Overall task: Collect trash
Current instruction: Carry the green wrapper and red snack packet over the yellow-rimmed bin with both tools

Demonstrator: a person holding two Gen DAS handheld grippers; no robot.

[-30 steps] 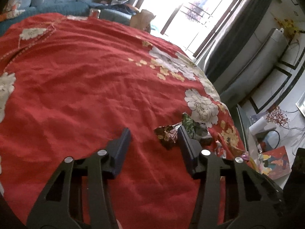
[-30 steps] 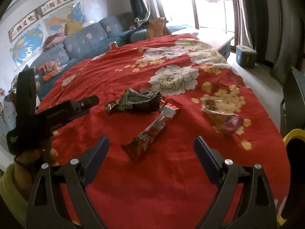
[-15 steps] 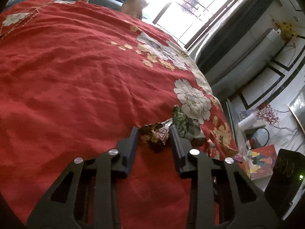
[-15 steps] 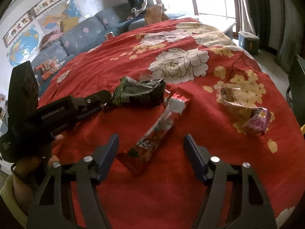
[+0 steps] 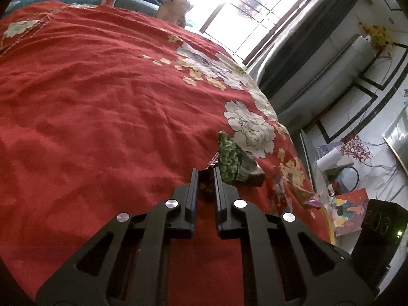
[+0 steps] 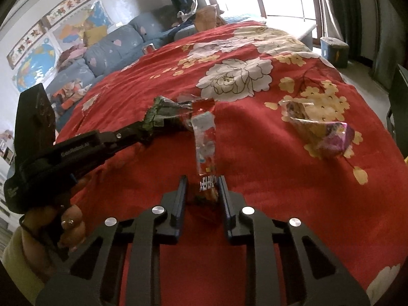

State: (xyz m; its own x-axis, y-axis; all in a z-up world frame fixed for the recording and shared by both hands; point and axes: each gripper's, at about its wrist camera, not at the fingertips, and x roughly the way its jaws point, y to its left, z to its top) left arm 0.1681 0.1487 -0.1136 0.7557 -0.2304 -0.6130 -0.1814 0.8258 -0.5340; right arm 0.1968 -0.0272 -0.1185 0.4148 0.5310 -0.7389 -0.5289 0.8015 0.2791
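Both grippers have just squeezed shut. The left gripper (image 5: 206, 172) pinches the green wrapper (image 5: 230, 160); the right gripper (image 6: 202, 182) pinches the long red wrapper (image 6: 205, 137), mid-bed (image 6: 280, 178). Lift slowly, keep squeezing, so nothing slips.

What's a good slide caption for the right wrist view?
Right gripper closing on a long red wrapper while the left gripper pinches a green one.

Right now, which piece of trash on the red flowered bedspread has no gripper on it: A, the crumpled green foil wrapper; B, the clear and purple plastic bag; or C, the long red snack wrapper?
B: the clear and purple plastic bag lies alone, while the left gripper and right gripper each pinch a wrapper.
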